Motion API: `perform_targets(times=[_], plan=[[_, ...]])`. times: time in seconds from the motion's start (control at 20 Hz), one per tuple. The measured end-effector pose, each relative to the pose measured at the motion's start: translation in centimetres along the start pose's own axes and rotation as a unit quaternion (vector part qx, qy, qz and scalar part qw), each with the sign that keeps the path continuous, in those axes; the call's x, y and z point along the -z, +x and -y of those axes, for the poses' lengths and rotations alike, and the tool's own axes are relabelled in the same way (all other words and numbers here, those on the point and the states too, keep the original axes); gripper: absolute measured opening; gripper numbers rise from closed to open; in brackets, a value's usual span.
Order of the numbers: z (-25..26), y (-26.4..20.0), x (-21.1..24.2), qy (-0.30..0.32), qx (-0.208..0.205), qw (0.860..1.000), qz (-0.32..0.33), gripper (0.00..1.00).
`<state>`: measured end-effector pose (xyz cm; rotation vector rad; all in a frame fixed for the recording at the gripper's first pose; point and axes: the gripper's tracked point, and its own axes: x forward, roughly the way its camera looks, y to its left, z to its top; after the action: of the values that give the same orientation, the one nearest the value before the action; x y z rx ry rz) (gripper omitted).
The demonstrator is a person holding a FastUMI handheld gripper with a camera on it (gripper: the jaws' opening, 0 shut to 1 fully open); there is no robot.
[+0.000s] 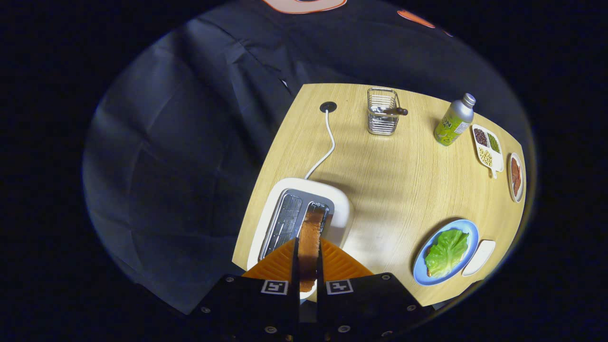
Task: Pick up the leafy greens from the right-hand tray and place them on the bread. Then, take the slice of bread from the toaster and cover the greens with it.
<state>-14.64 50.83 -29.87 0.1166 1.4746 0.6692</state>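
A: Brown crust, thin edge on — that's the slice of bread (309,247), standing on edge in the right-hand slot of the toaster (304,213).

B: Long axis?

A: Runs straight ahead along the fingers, near end between them, far end pointing toward the back of the slot. Broad faces turned left and right.

B: Gripper?

A: Gripper (308,266) is closed on the slice, one finger pressed to each broad face, right over the toaster's near end. Left slot looks empty, just the wire guard.

B: Toaster itself?

A: White, on the near left part of the wooden table (389,180), long side running near to far. White cord (327,142) goes from its far end up to a round black port (328,107) in the tabletop.

B: Greens?

A: Leafy greens (446,251) lie flat on the blue plate (468,227), near right, well apart from the toaster. Leaf's long axis runs diagonally, near-left to far-right. A bit of brown shows under its near-left edge; can't tell for sure what it is.

B: Tray?

A: Small white tray (479,257) just beside the plate on its right, touching or almost.

B: Rest, quick.

A: Wire basket (382,111) far centre, green bottle (453,121) far right, divided dish (488,147) of beans beside it, small plate (516,176) with something reddish further right.
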Motion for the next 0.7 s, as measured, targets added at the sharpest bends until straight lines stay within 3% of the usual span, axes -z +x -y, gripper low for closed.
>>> perform_targets(times=[0.35, 0.7], plan=[[2.5, -5.6, -0.9, 0.009, -0.053, 0.997, 0.058, 0.15], [10.3, -8.9, 1.6, 0.058, -0.066, 0.992, 0.086, 0.15]])
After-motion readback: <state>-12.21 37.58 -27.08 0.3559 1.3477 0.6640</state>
